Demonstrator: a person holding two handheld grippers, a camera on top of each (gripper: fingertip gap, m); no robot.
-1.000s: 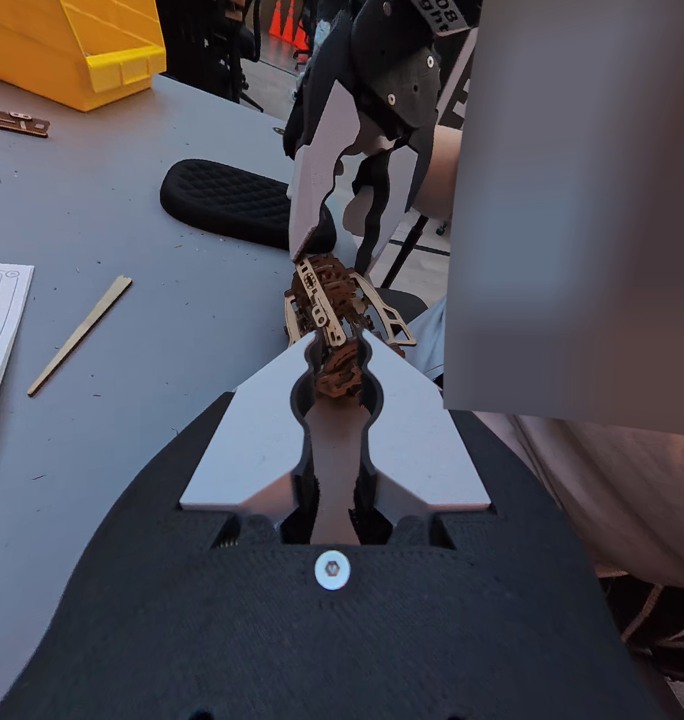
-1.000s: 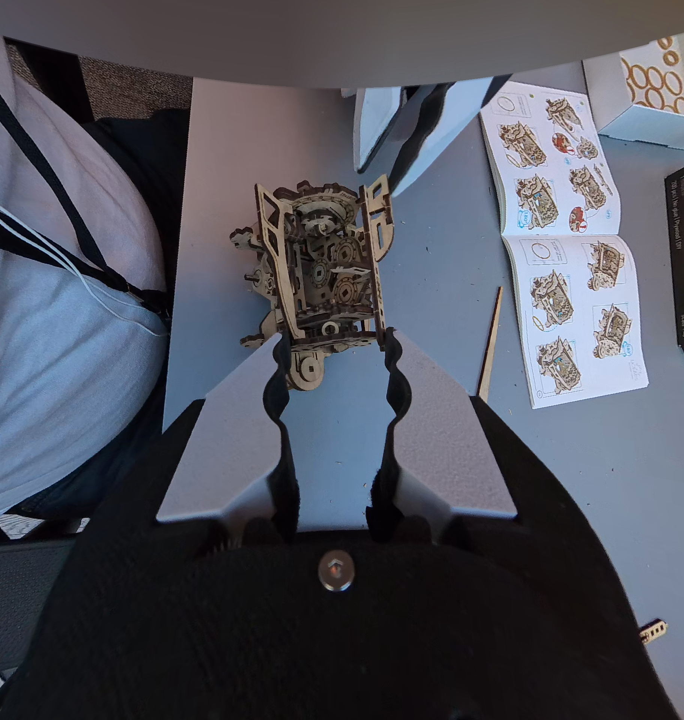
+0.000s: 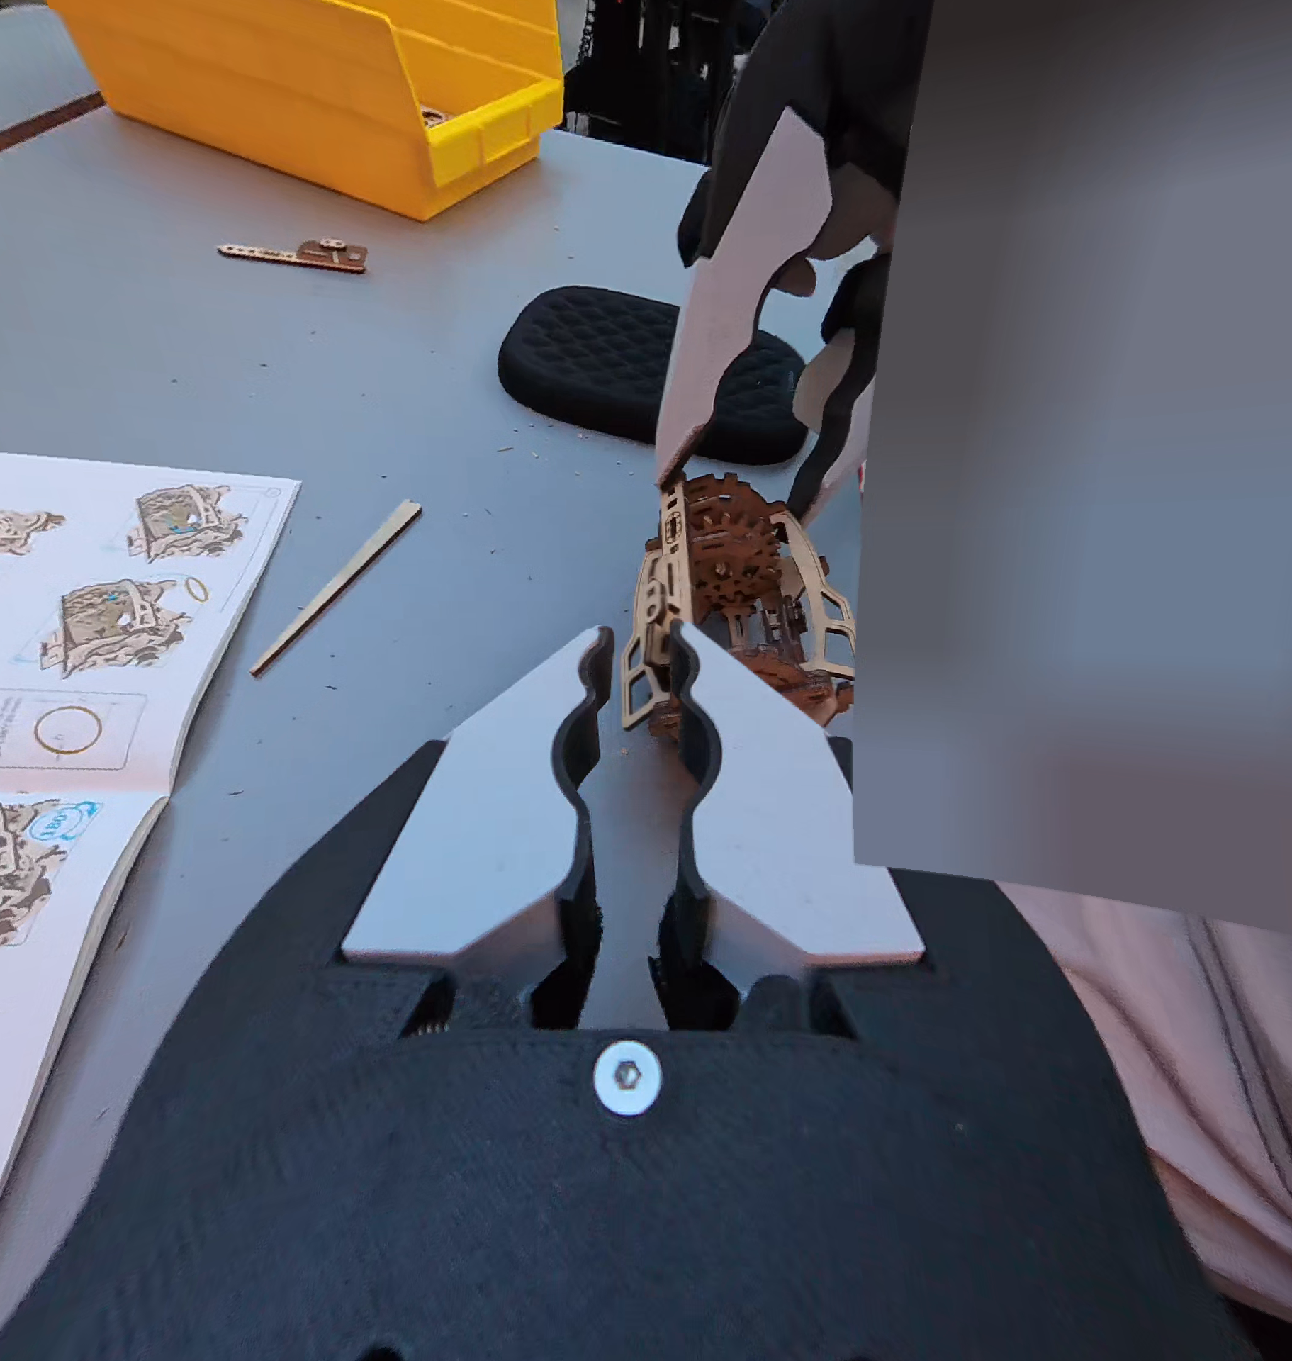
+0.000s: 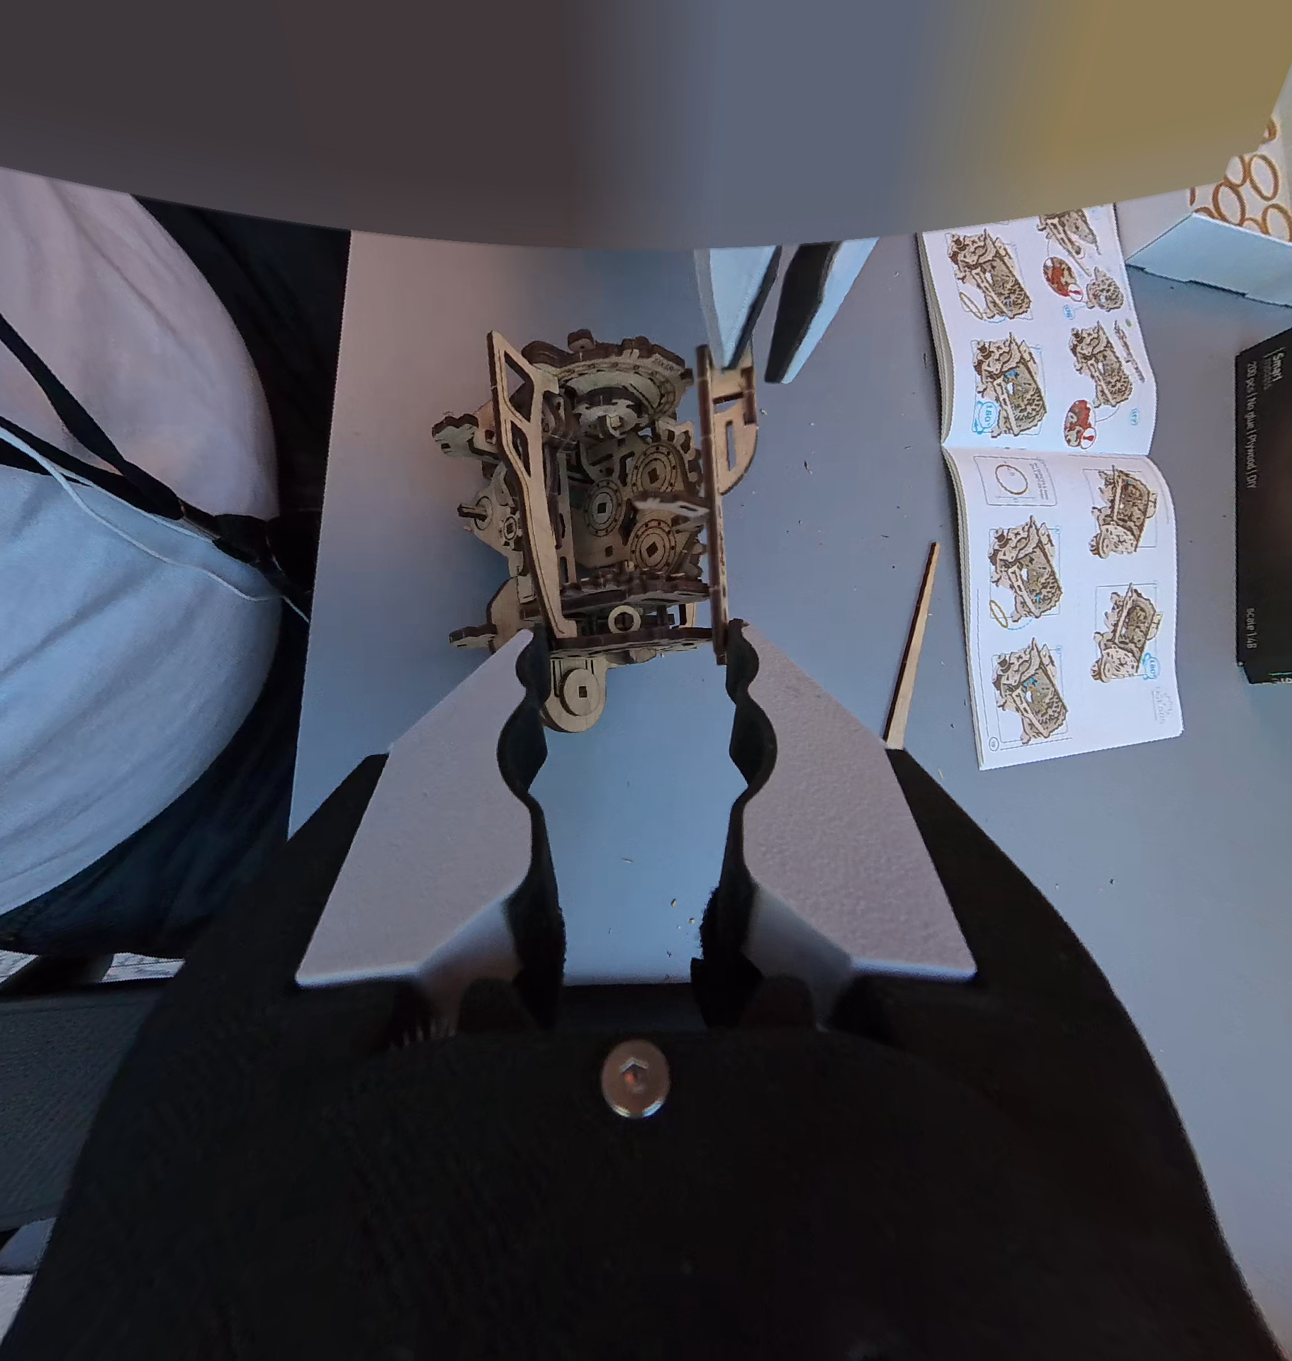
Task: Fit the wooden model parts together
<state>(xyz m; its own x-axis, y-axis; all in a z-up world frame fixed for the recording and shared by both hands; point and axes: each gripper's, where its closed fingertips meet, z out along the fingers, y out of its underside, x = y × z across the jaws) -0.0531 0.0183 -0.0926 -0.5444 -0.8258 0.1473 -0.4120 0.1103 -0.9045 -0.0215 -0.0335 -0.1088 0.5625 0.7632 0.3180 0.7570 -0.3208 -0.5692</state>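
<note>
Right gripper (image 4: 632, 637) straddles the near end of the wooden gear model (image 4: 598, 508), its jaws spread wide with one tip against each side frame; whether they truly pinch the frames or only bracket them I cannot tell. The model stands on the grey table (image 4: 812, 847) close to its edge, beside the person's lap. Left gripper (image 3: 639, 648) sits with its jaws parted by a narrow gap, tips at the model's pale outer side panel (image 3: 646, 663), which seems to lie just in or beyond that gap; no firm clamp shows.

Risks, as I judge them: the thin laser-cut frames could crack or splay if the right jaws squeeze unevenly, and a sideways push from the left tips may pop the panel's tabs out rather than seat them. With the table edge so near, a shove could tip the model off.

Farther out lie a thin wooden stick (image 3: 337, 589), an open instruction booklet (image 3: 112, 626), a black pad (image 3: 591, 353) and a yellow bin (image 3: 319, 88).
</note>
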